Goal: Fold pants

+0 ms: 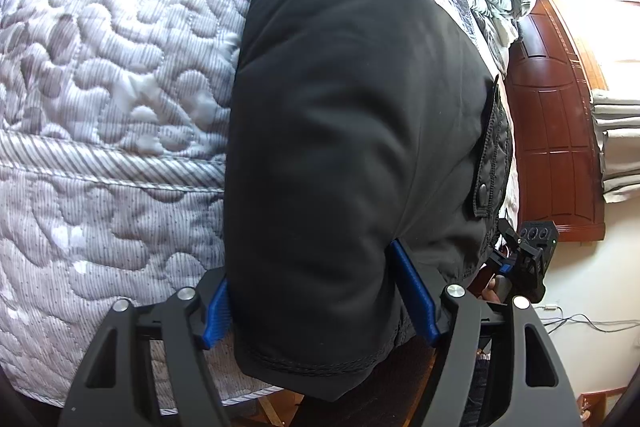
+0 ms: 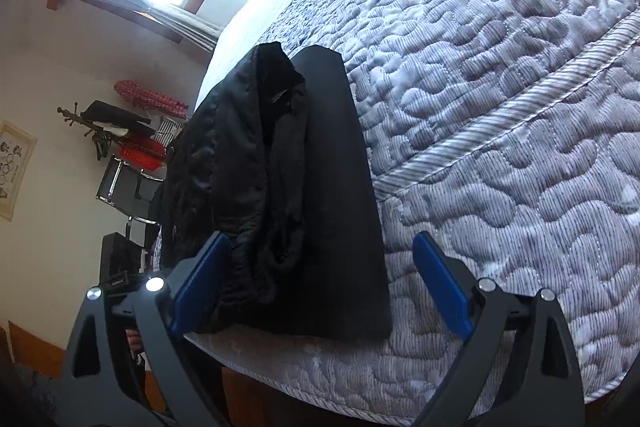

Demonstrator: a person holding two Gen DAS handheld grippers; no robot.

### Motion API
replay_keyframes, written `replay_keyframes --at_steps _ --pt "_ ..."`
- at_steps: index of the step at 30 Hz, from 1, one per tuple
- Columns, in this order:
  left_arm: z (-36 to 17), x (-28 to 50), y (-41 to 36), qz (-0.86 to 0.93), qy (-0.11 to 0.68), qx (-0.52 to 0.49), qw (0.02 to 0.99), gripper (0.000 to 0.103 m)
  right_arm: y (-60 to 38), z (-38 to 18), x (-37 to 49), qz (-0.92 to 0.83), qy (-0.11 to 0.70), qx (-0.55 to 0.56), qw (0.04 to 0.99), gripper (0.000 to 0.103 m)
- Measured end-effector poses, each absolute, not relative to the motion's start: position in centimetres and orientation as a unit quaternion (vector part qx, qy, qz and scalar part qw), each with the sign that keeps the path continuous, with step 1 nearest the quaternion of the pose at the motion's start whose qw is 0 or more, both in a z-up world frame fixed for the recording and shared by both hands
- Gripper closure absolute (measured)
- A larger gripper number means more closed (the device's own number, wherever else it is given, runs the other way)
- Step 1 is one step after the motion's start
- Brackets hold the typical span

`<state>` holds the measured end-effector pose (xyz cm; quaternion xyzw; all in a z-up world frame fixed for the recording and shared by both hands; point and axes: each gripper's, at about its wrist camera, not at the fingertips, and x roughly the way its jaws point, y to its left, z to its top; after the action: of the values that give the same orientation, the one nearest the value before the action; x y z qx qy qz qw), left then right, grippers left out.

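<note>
Straddling the near hem end of the black pants (image 1: 344,131) with the left gripper (image 1: 320,291), blue pads either side of the cloth, jaws wide and not pinching, so released, though cloth touches or hides the left pad. Likely staged that way to close on the full stack of layers in one bite. Pants lying long and narrow across the quilted mattress (image 1: 100,87), near end right at the mattress edge, probably kept there for easy reach from the bedside. Right gripper (image 2: 320,283) likewise spread open, nothing clamped; left pad just beside the bunched, wrinkled layers, right pad over bare mattress (image 2: 500,107). Smooth folded panel lying flat beside the crumpled waistband side with its button flap. Looks mid-fold: lengthwise fold done, crosswise fold not yet made. Risk on closing: grabbing only the top layer and dragging the stack askew.
</note>
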<state>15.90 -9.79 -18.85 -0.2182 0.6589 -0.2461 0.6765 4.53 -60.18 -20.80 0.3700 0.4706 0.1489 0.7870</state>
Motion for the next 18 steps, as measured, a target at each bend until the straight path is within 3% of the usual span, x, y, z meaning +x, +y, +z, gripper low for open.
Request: replay_keyframes --at_steps 7,18 --pt "-18.6 15.8 -10.8 -0.239 0.658 -0.196 0.687 0.031 -59.5 -22.2 6.0 0.189 0.482 0.383 0.765 0.002" --pt "-17.8 15.9 -12.8 -0.231 0.654 -0.175 0.698 0.03 -56.3 -22.1 8.6 0.222 0.51 0.334 0.761 0.002"
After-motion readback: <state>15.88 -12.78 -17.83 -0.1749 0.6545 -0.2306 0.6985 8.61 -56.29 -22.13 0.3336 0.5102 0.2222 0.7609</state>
